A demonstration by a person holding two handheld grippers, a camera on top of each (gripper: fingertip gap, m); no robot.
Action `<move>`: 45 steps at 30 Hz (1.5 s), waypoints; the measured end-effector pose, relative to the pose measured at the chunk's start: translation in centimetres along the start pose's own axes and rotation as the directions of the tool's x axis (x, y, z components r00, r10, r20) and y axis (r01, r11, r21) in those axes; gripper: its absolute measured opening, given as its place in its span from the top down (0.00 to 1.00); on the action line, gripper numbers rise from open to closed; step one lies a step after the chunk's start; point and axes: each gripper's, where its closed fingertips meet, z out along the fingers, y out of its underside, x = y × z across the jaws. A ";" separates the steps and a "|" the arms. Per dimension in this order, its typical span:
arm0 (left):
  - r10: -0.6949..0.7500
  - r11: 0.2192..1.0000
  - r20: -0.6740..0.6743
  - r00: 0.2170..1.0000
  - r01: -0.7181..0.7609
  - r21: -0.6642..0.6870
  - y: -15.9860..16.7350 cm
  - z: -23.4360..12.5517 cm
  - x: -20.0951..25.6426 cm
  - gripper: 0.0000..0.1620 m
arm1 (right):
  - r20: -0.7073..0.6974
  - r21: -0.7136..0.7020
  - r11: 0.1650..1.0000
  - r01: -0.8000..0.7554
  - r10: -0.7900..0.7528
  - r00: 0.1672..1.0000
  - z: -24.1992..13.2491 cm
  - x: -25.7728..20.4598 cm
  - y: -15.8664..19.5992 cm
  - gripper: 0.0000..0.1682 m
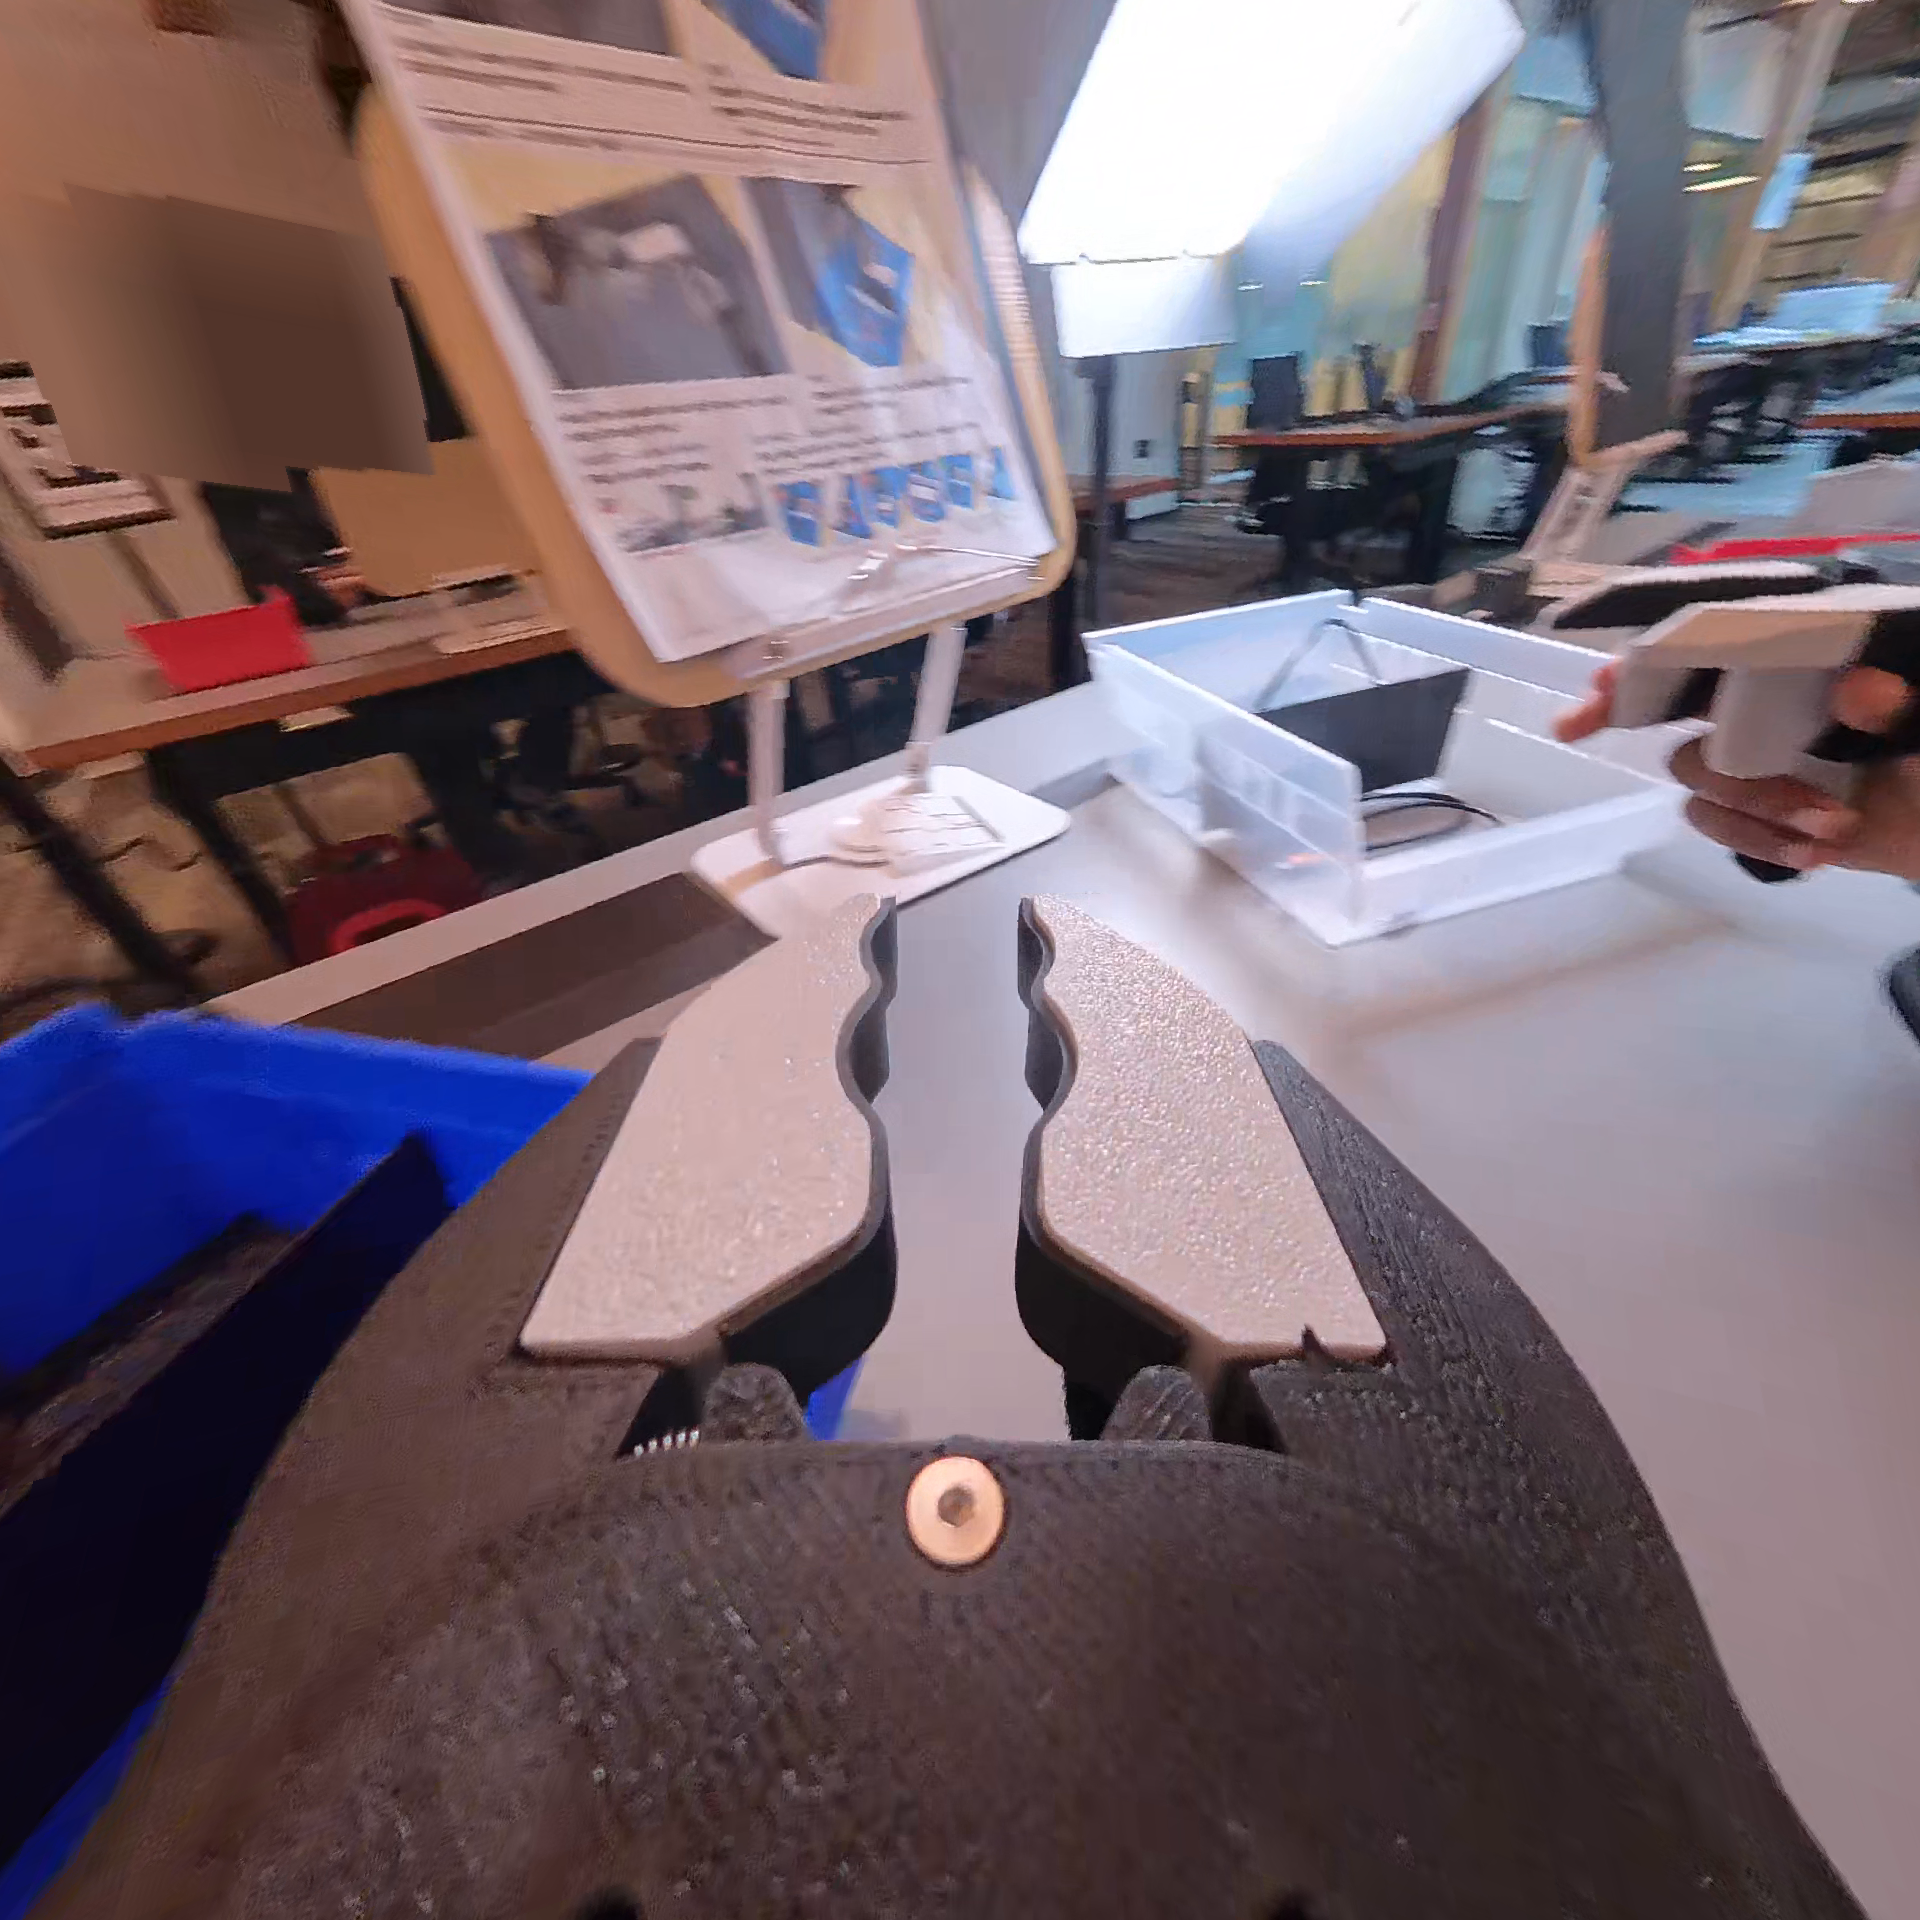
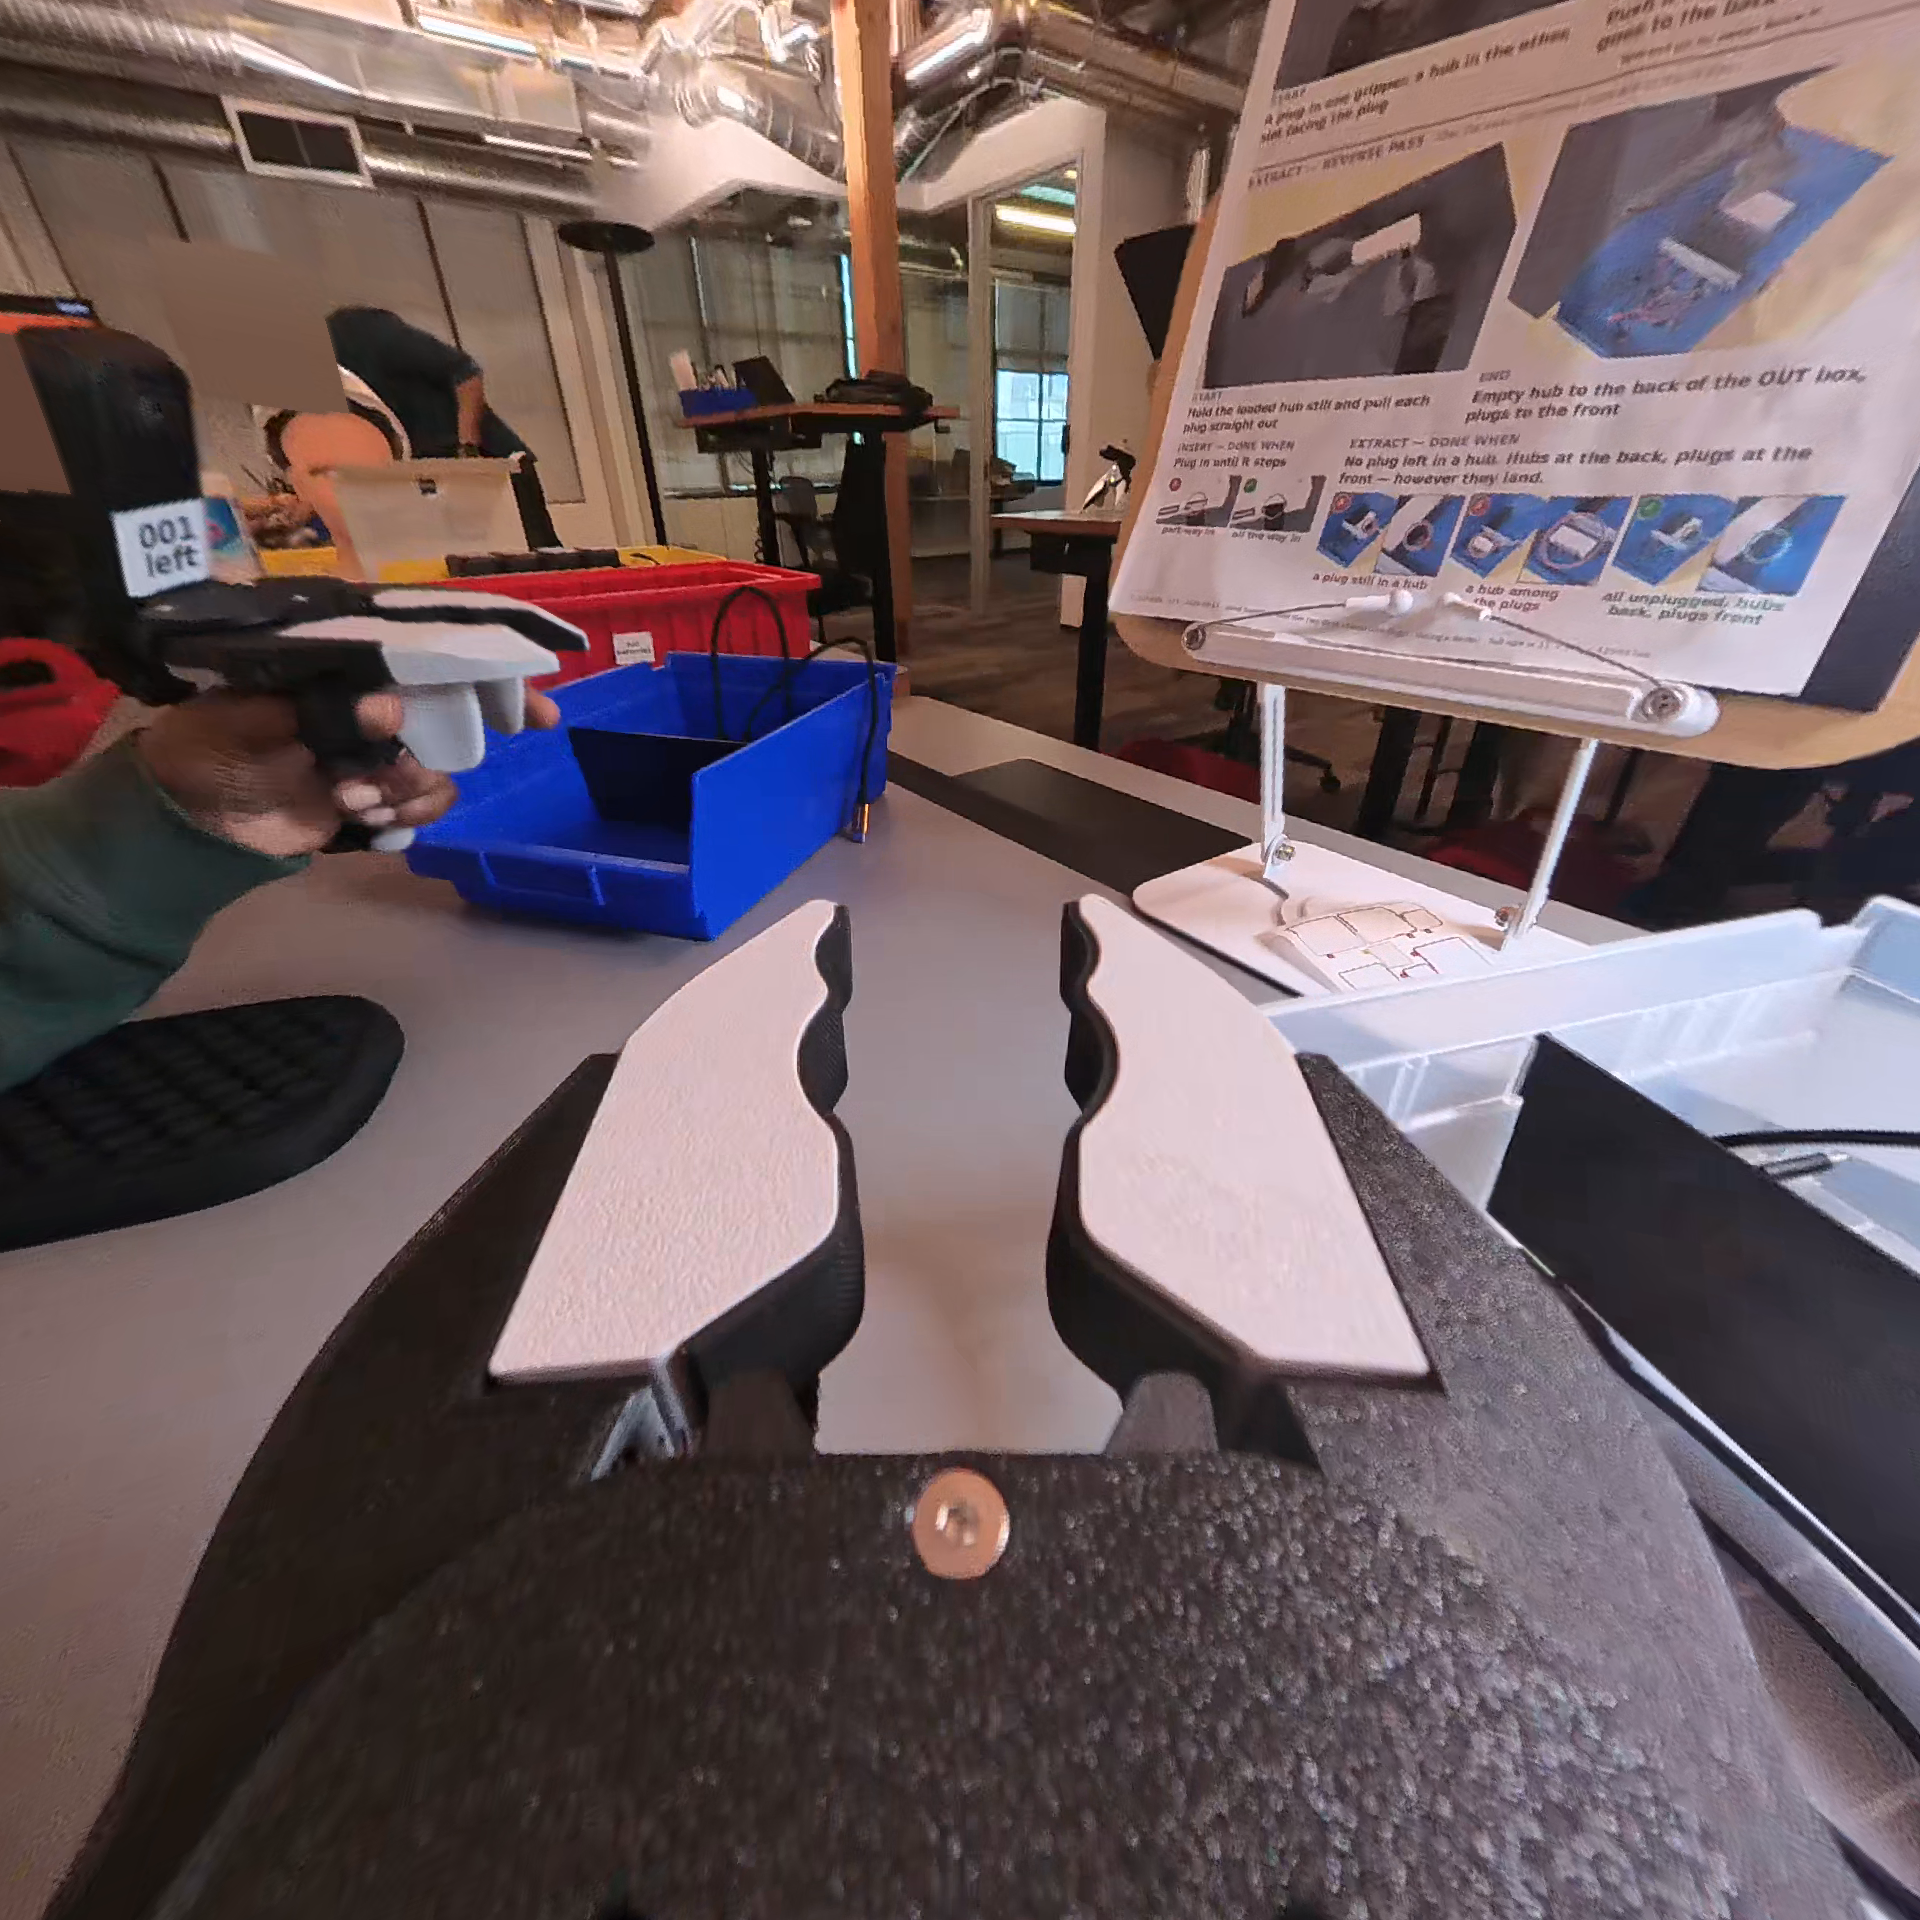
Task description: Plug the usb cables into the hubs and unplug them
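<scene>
My left gripper point(image 1: 956, 914) is open and empty above the grey table, with a blue bin point(image 1: 208, 1132) close at its left. The right wrist view shows that blue bin point(image 2: 665, 800) holding a black divider and black usb cables point(image 2: 769, 665), one plug hanging over its front wall. My right gripper point(image 2: 951, 920) is open and empty above the table, beside a white tray point(image 2: 1455, 1060) at its right. A black cable point(image 2: 1818, 1143) lies in that tray. The left wrist view shows the white tray point(image 1: 1382, 727) with a black divider and a cable. No hub shows clearly.
An instruction sheet on a white stand point(image 1: 883, 821) stands at the table's far edge between the bin and the tray; it also shows in the right wrist view point(image 2: 1351, 914). A black padded rest point(image 2: 156, 1112) lies at the left. Red bins point(image 2: 665, 613) stand behind the blue one. Some 25 cm of space lies between my two pairs of fingers.
</scene>
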 end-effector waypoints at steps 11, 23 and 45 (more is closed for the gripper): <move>0.146 0.925 0.331 0.932 -0.009 -0.381 0.1 -6.5 -16.1 0.80 | 0.019 -0.009 1.000 -0.009 0.009 1.000 -0.6 0.0 0.7 0.79; 0.150 0.406 0.335 0.930 0.251 -0.879 12.9 -4.3 -27.7 0.73 | 0.062 -0.077 0.996 0.035 -0.030 0.998 -0.1 -1.2 2.8 0.81; 0.313 0.709 0.314 0.896 0.000 -0.705 2.3 -2.0 -27.3 0.97 | 0.110 -0.162 0.985 0.063 -0.045 0.993 0.3 -1.7 4.9 0.85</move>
